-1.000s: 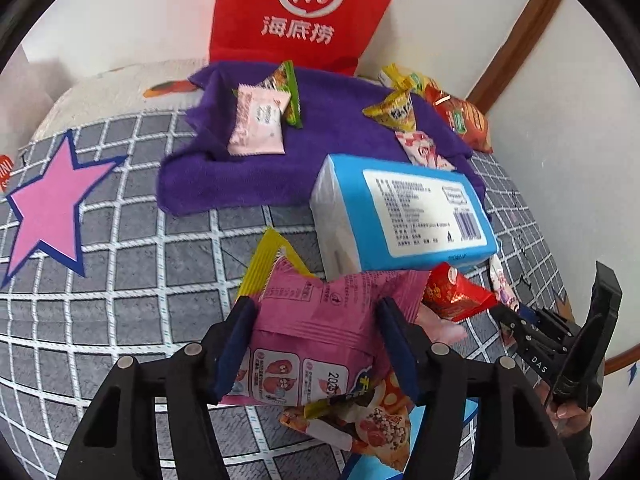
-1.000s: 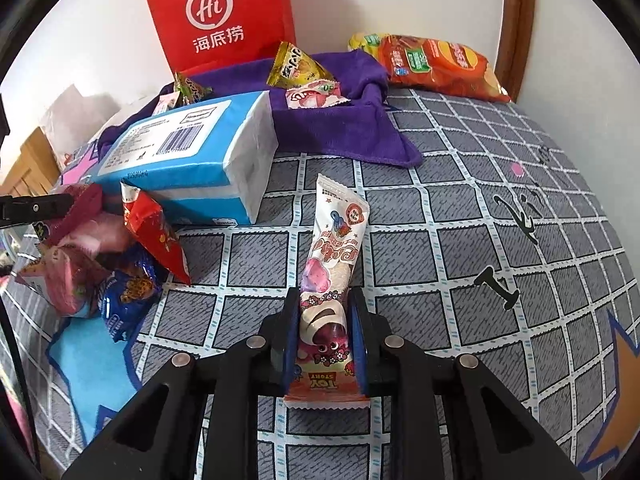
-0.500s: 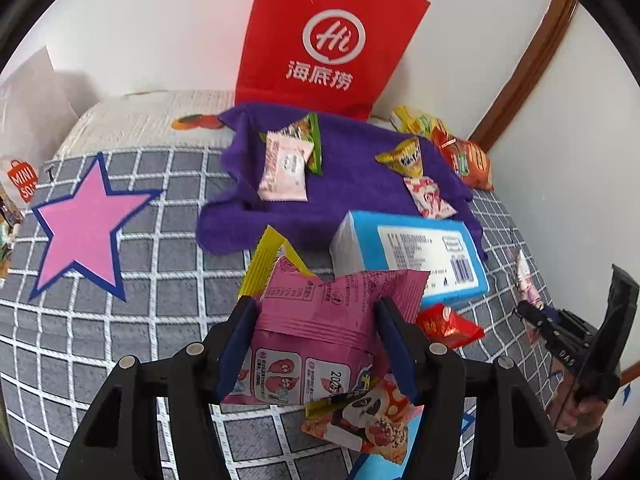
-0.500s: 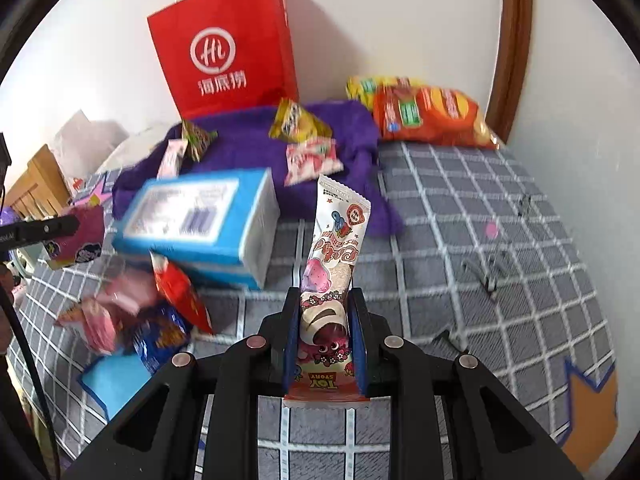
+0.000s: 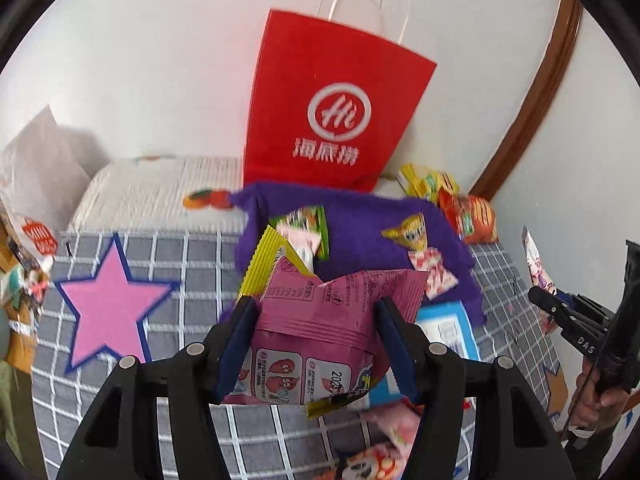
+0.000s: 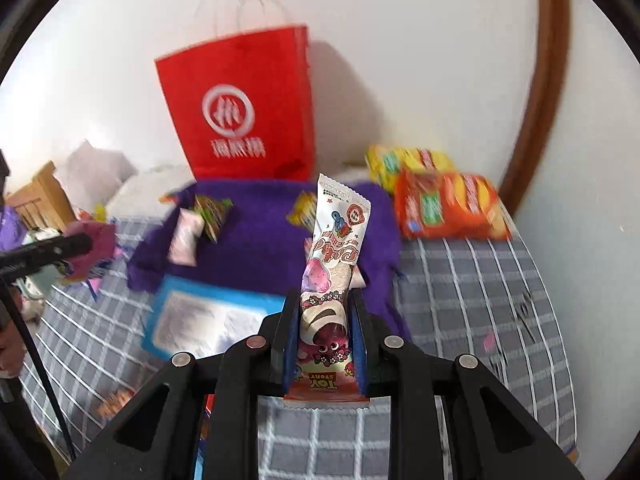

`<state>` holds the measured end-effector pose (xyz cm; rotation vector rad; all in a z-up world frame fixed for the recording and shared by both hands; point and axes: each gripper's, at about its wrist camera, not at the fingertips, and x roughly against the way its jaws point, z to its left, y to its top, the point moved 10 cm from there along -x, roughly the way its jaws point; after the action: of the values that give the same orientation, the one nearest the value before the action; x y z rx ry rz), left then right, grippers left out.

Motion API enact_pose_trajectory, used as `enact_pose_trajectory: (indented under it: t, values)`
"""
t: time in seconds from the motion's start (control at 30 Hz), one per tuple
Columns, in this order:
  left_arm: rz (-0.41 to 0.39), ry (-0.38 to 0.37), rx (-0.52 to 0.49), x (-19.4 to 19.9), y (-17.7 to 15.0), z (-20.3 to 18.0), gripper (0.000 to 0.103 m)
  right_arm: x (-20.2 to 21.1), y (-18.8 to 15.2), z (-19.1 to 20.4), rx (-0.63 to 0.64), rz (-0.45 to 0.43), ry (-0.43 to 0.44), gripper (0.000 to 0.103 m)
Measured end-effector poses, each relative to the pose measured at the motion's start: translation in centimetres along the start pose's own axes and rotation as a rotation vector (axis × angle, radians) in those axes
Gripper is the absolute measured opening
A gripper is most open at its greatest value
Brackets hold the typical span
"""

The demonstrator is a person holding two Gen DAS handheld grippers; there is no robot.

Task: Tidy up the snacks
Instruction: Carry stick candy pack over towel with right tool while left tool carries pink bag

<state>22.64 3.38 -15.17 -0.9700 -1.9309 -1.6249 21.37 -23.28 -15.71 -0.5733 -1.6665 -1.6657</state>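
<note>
My left gripper point(image 5: 314, 312) is shut on a pink snack packet point(image 5: 328, 332), with a yellow wrapper point(image 5: 264, 264) sticking out behind it, both lifted above the grey checked bed cover point(image 5: 180, 280). A long white-and-pink snack stick point(image 6: 334, 264) stands upright in my right gripper point(image 6: 325, 304), which is shut on it. A red paper bag point(image 5: 332, 112) point(image 6: 244, 112) stands against the wall behind a purple towel point(image 5: 360, 216) point(image 6: 256, 240) that carries a few small snack packets. The right gripper point(image 5: 576, 320) shows at the right edge of the left wrist view.
A blue tissue pack point(image 6: 208, 316) lies in front of the towel. Orange and yellow chip bags point(image 6: 444, 200) sit at the back right by the wooden frame. More loose snacks point(image 5: 384, 440) lie near the bed's front edge. A pink star point(image 5: 108, 304) marks the cover at left.
Both grippers have risen with their snacks still held, and the views now take in the whole red bag and its handles. The bed and towel sit lower and farther away.
</note>
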Motion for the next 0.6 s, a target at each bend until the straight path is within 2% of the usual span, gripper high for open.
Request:
enact_pose_trajectory:
  t: [0.23,0.6]
  values:
    - [-0.025,0.004,0.021,-1.5,3.1,-0.1,0.059,-2.0,4.2,2.5,0.031,-0.015,0.059,0.023]
    - [-0.035,0.030,0.044,-4.4,6.5,0.2,0.059,-7.6,7.4,5.4,0.055,0.028,0.175,0.023]
